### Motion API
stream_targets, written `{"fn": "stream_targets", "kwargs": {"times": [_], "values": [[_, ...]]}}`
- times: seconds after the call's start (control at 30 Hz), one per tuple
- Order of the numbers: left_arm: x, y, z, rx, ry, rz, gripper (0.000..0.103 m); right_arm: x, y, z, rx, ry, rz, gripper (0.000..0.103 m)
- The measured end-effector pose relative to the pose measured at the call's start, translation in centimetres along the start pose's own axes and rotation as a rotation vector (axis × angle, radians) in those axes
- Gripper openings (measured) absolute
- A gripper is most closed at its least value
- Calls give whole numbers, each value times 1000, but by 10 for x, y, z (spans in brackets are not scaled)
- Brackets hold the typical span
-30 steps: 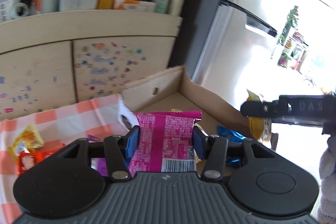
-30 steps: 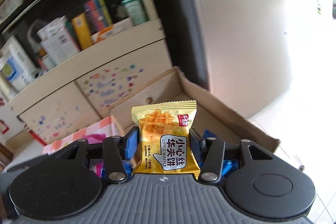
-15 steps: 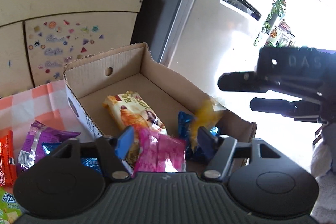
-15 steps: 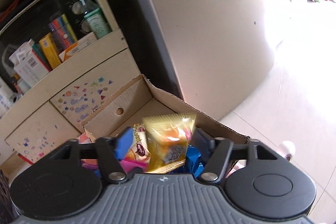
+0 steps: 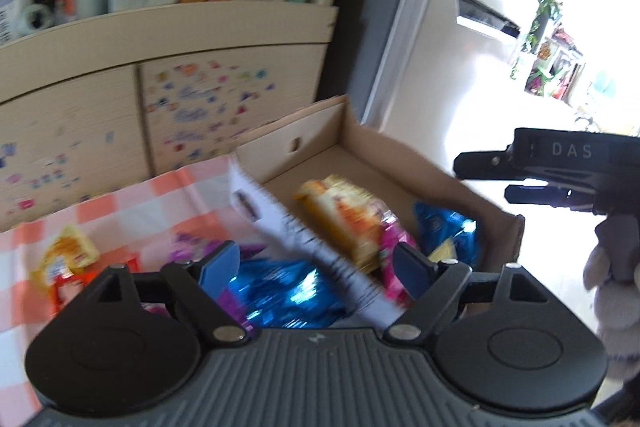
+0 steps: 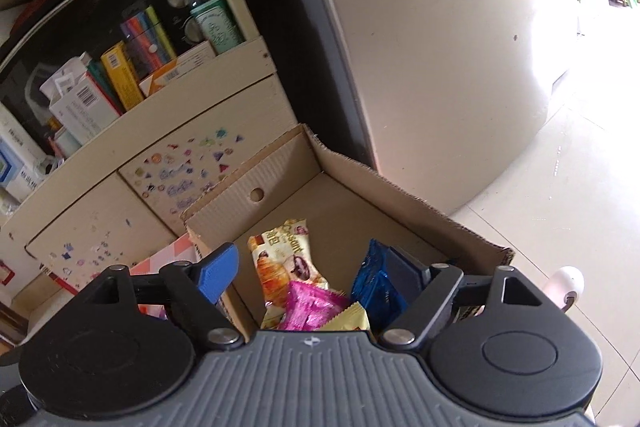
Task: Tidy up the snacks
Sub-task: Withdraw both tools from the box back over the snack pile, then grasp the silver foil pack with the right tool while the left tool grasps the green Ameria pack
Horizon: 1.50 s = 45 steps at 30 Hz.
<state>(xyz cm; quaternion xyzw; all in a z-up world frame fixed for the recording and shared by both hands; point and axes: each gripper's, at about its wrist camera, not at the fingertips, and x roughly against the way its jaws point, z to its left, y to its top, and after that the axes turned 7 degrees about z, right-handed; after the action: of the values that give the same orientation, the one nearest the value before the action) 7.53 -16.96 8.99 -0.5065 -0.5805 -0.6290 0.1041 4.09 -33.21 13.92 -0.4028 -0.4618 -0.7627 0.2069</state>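
An open cardboard box [image 5: 400, 155] [image 6: 360, 171] holds a croissant packet [image 6: 280, 259] [image 5: 340, 215], a pink packet [image 6: 312, 307] [image 5: 390, 247], a yellow waffle packet [image 6: 348, 319] and a blue packet [image 6: 376, 287] [image 5: 444, 231]. My left gripper [image 5: 316, 267] is open and empty above the box's near wall. My right gripper [image 6: 312, 275] is open and empty above the box; it also shows in the left wrist view [image 5: 560, 171]. A blue foil packet [image 5: 288, 291], a purple packet [image 5: 188, 241] and yellow and red packets [image 5: 64, 259] lie on the checked cloth [image 5: 132, 203].
A wooden cabinet [image 5: 160, 67] [image 6: 168, 155] with stickers and a shelf of boxes and bottles stands behind. A fridge [image 6: 440, 47] stands to the right, tiled floor [image 6: 560, 195] beyond the box.
Both grippers opened and dropped their packets into the box: the pink one from the left, the yellow waffle from the right. The left gripper has shifted back left over the box wall.
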Motion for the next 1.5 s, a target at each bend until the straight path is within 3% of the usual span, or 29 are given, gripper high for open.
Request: {"fn": "stream_targets", "kwargs": {"times": [0.17,0.43,0.8,1.1,1.5], "values": [[13,-15,23,12,55,23,84,-6,-7,12,46,23,38,88],[16,-34,67,129,128,42,84,-1,-31,29,103,101,107,89],[-2,-51,82,133,139,141,84,7,-65,33,81,153,185,90],[-25,-62,77,84,155,210,84,-8,-87,44,96,132,273,91],[-40,-69,84,90,159,224,84,-36,-102,53,63,69,347,91]]}}
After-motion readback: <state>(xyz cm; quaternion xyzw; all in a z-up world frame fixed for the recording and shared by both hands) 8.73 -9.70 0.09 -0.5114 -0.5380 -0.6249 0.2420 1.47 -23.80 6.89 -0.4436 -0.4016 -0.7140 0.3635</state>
